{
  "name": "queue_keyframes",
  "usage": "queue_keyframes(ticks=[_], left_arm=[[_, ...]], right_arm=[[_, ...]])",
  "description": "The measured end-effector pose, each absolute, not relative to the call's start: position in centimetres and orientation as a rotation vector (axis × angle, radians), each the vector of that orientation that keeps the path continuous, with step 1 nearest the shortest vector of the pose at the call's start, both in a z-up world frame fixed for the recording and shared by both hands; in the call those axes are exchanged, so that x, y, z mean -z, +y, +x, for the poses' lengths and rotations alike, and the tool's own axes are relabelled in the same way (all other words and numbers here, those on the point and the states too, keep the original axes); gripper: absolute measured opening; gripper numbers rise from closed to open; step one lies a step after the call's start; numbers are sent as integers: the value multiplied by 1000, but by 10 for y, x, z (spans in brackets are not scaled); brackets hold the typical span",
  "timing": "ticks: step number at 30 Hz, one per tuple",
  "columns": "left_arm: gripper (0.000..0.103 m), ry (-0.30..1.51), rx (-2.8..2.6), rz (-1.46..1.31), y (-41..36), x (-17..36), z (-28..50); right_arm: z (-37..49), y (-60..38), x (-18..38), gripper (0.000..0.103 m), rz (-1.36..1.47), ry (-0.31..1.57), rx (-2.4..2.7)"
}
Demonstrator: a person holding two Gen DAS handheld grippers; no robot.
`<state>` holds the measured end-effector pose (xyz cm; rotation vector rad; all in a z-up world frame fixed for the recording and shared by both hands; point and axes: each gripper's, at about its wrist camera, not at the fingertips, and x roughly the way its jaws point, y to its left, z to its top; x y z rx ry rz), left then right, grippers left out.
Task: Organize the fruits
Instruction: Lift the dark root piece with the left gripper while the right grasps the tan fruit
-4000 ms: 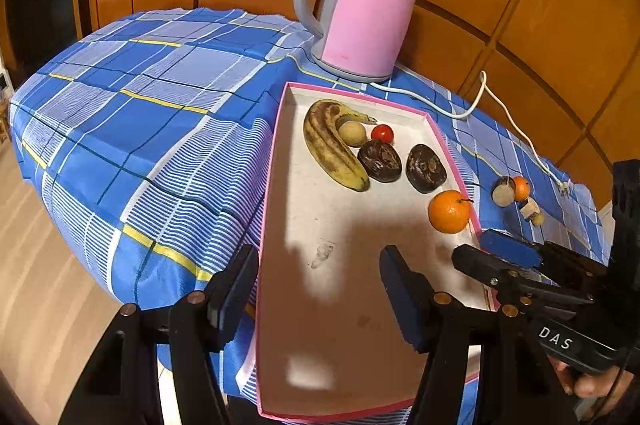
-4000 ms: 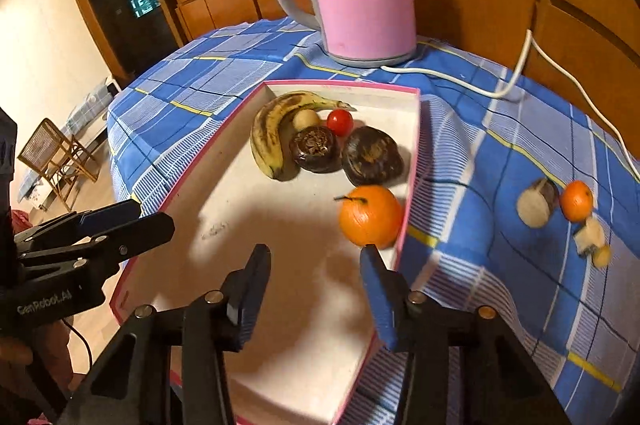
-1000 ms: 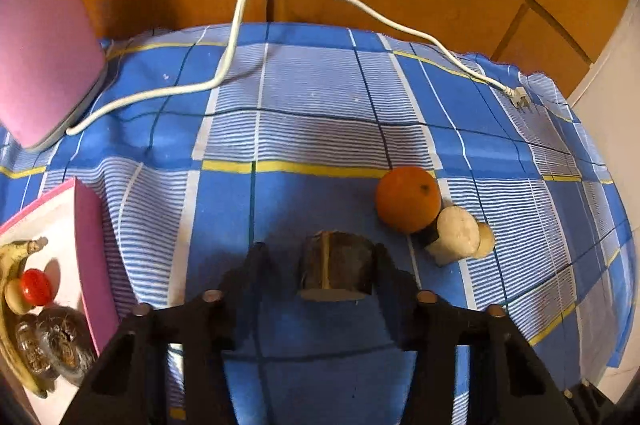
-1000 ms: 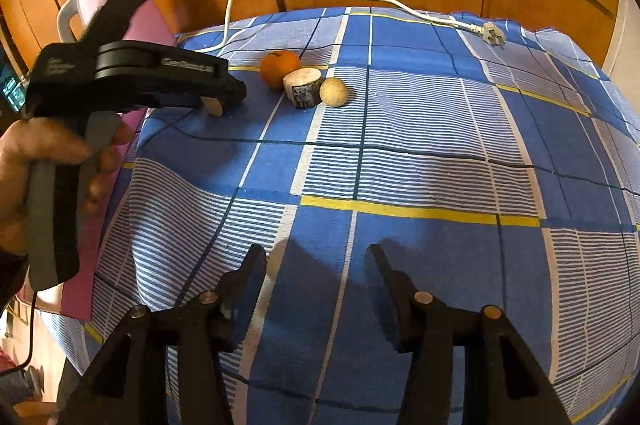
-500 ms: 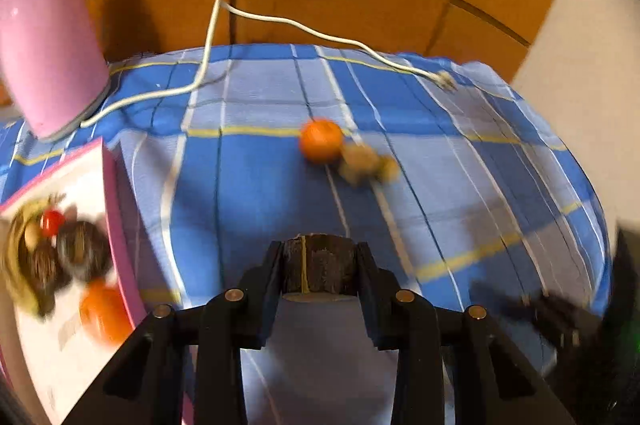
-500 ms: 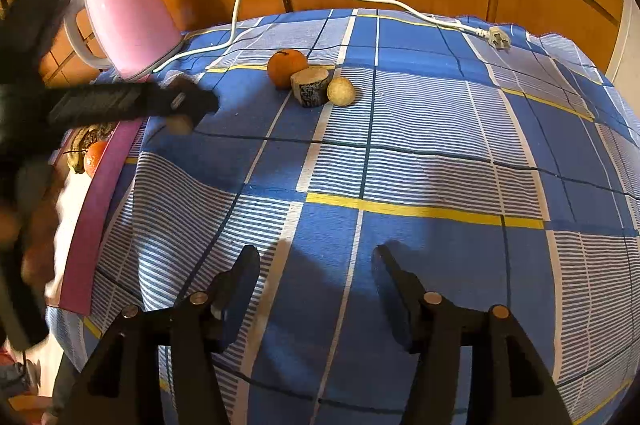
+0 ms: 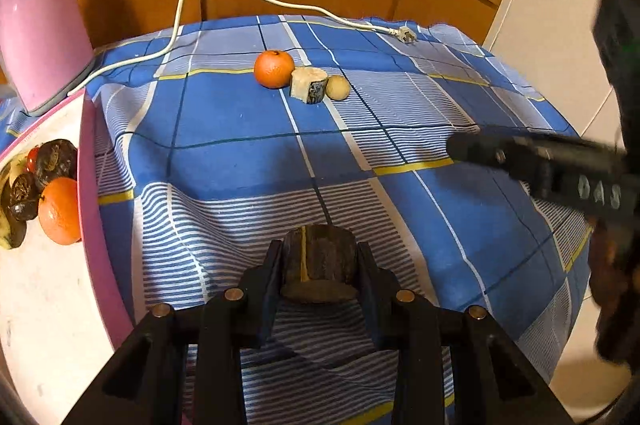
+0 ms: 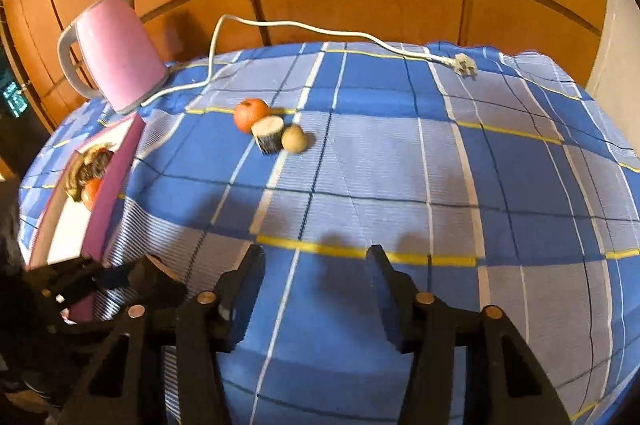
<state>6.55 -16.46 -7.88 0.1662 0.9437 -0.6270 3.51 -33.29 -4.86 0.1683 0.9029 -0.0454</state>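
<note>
Tray (image 7: 90, 161): pink-rimmed, at the far left of the worktop (image 7: 240, 129), on the blue checked cloth; it held a banana (image 7: 10, 225), two dark wrinkled fruits, a small red one and an orange (image 7: 60, 211) against its right wall.
Kettle (image 8: 116, 57): pink, upright behind the tray, its white cord (image 8: 304, 27) trailing right across the cloth to a loose plug.
Loose fruit: an orange fruit (image 7: 274, 69), a cut pale chunk (image 7: 308, 85) and a small tan round fruit (image 7: 338, 87) lay in a touching row near the back of the worktop, well apart from the tray.
Left tool (image 7: 318, 265): pointed forward and a little downward over the cloth just right of the tray's wall; its two fingers were closed against the sides of a dark, stubby cut piece of fruit (image 7: 318, 259), held clear of the cloth, cut face toward the camera.
Right tool (image 8: 316, 289): hovered low over the near edge of the worktop, angled toward the loose row; its fingers stood wide apart with nothing between them.
Right tool from the left wrist view: a blurred dark body reached in from the right edge, the hand behind it too smeared to read.
</note>
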Motion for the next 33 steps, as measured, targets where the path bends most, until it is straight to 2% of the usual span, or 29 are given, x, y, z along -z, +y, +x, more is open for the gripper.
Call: queue_keyframes(ticks=[3,16,26,27,28,30,31,33], left_arm=[[35,925,621,181,-165,80,63],[35,901,629,160,-161,82,61],[35,897,635,149,-160,82,61],[35,896,635,150,-160,82,61],[35,897,635,150,-160,83,61],[35,896,635,147,-159,83,61],[35,895,634,149,-160,83,60],[35,895,633,150,-160,83,60]], right_arm=[[48,-330,45,46,126,905,12],[131,-322,56,46,-34,965,-103],[166,-307,67,46,-257,1010,-183],[169,-305,70,43,-270,1020,-197],[171,-303,71,32,-280,1026,-204],[172,-300,76,26,-307,1031,-190],[170,-302,75,20,-299,1024,-183],[163,-306,71,20,-264,1016,-180]])
